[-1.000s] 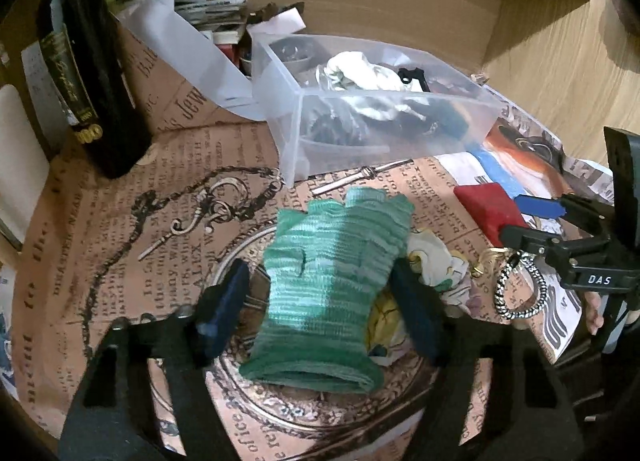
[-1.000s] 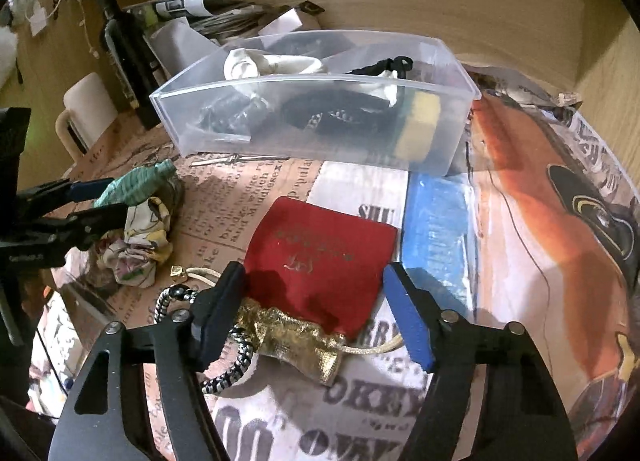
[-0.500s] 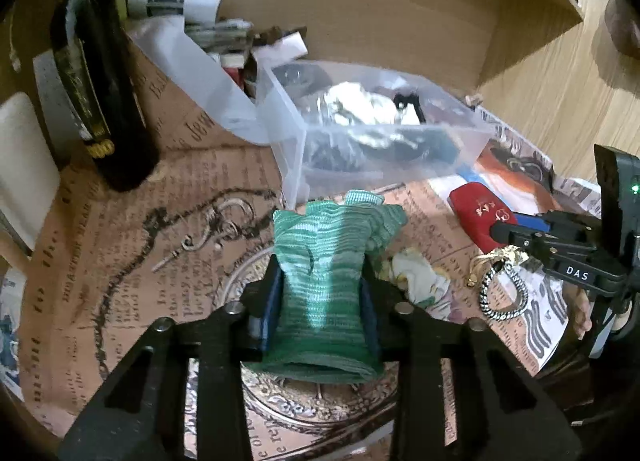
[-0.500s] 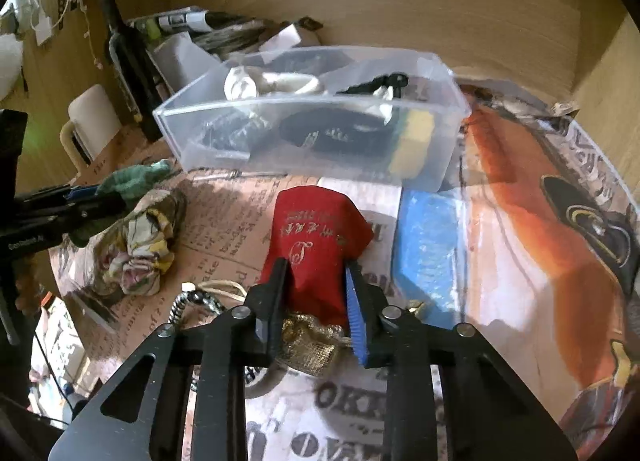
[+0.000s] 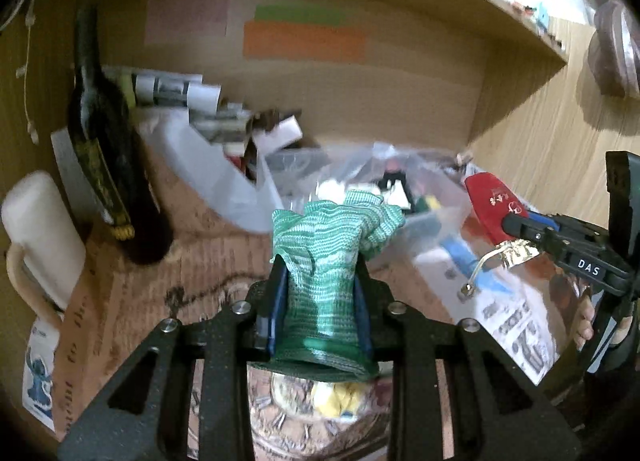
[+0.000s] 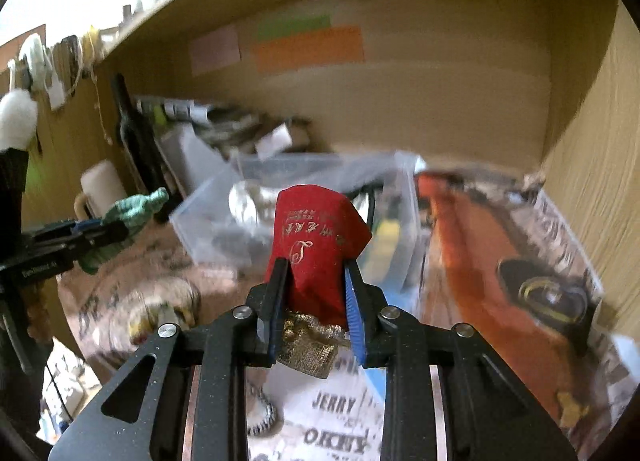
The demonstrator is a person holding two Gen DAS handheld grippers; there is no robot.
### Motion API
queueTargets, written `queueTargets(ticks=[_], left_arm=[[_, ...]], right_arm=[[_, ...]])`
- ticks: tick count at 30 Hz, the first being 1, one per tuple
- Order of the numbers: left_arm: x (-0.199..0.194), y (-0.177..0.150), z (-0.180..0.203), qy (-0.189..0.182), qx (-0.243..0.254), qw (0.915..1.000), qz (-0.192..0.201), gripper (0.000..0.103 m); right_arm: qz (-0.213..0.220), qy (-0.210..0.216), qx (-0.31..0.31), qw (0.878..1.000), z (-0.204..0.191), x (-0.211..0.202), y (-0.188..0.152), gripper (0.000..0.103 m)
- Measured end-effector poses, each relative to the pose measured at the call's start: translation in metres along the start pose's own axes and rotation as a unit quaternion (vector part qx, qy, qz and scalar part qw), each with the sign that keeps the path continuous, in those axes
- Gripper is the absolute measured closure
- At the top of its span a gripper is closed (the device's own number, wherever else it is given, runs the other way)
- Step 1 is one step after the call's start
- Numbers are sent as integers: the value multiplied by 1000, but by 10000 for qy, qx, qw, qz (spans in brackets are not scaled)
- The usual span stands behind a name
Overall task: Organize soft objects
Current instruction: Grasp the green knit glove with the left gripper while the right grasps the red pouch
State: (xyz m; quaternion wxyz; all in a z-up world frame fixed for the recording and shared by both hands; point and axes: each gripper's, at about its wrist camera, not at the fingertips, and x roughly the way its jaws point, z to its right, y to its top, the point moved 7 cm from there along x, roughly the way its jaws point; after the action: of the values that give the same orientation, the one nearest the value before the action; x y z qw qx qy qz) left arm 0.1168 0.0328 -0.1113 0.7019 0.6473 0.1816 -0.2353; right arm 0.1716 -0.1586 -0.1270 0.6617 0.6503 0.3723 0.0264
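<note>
My left gripper (image 5: 320, 285) is shut on a green knitted glove (image 5: 328, 253) and holds it up off the table; the glove also shows in the right wrist view (image 6: 132, 217). My right gripper (image 6: 314, 281) is shut on a red drawstring pouch (image 6: 316, 237) with a gold trim, lifted above the table; the pouch shows in the left wrist view (image 5: 490, 205). A clear plastic bin (image 6: 224, 221) with soft items inside stands ahead of both grippers. A patterned cloth (image 5: 336, 401) lies on the table under the left gripper.
A dark bottle (image 5: 108, 165) and a white mug (image 5: 40, 237) stand at the left. Papers and boxes (image 5: 208, 109) are piled at the back wall. A beaded cord (image 6: 260, 417) lies on the newspaper-print cover. Wooden walls close the back and right.
Both grippers closed, the left on the glove and the right on the pouch, and then lifted them off the table. The views are blurred by motion.
</note>
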Motion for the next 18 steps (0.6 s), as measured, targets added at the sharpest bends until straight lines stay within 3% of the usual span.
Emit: queueTargets(ticks=[9,18], left_arm=[[13,43,11,68,83,9992,380,73],[51,66,9,203,19,9995,237,73]], right_arm=[[638,-20,-76,9979,-7,2,45,79],[571,28,-118,9983,-9,39,61,79]])
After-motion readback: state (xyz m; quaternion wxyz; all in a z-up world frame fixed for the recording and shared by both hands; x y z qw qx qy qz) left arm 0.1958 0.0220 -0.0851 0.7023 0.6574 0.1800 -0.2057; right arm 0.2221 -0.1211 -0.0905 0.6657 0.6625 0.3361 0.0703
